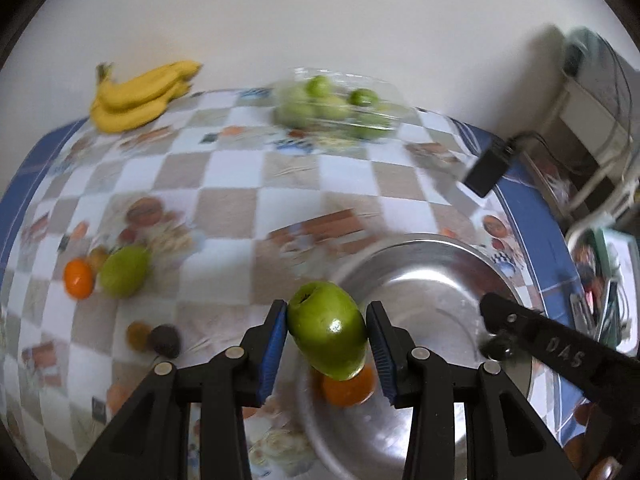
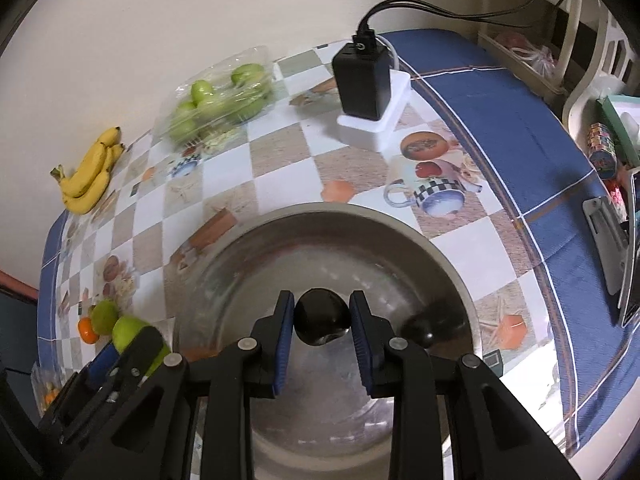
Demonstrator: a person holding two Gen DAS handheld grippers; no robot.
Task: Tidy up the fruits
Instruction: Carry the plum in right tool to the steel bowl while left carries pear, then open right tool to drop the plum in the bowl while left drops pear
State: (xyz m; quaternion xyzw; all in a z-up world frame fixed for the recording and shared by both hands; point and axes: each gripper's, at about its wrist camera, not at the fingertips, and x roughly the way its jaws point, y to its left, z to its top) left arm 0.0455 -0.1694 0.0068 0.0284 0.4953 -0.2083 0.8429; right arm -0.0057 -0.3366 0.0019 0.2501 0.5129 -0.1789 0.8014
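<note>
Left wrist view is blurry: the left gripper [image 1: 327, 334] squeezes a green apple [image 1: 327, 330] at the edge of the metal bowl [image 1: 432, 264], half hiding an orange [image 1: 348, 390] below. The right gripper [image 2: 322, 322] pinches a dark round fruit [image 2: 321, 320] over the bowl; its kind is hard to tell.
</note>
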